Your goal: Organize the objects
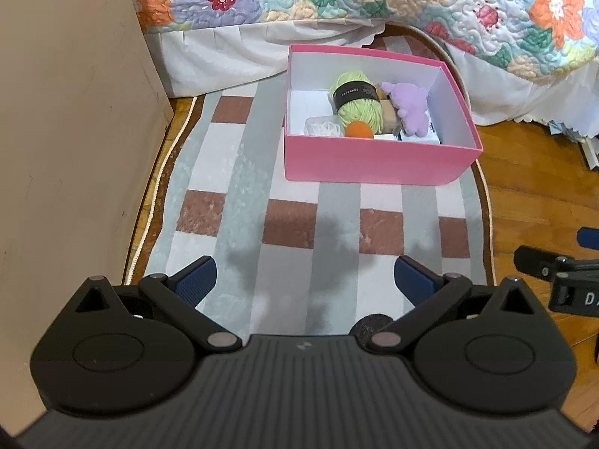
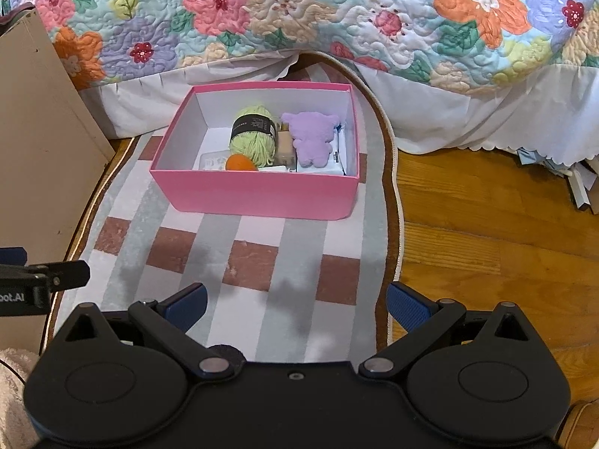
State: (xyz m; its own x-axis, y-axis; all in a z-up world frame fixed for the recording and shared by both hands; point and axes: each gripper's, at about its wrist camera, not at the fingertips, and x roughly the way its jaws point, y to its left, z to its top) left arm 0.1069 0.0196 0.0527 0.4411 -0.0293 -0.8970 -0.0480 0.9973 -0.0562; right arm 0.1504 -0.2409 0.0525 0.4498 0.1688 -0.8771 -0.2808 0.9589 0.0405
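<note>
- Evidently the bed (image 2: 337,18), one, under a flowered quilt, stood at the far side, its white skirt hanging to the floor just behind the box.
- One checked rug (image 1: 299,232) lay on the wooden floor and carried the box, probably as a soft working ground.
- One pink box (image 1: 374,161) sat open on the rug's far half, lid off, presumably so things could be dropped in from above.
- Inside lay one green yarn ball (image 1: 355,101), one purple plush toy (image 1: 408,106), one orange ball (image 1: 358,129), and some white packets I could not count; they were packed close, touching.
- Two hand-held grippers hovered over the near rug: the left hand-held gripper (image 1: 305,280) and the right hand-held gripper (image 2: 297,305), each spread wide and gripping nothing, well apart from the box.
</note>
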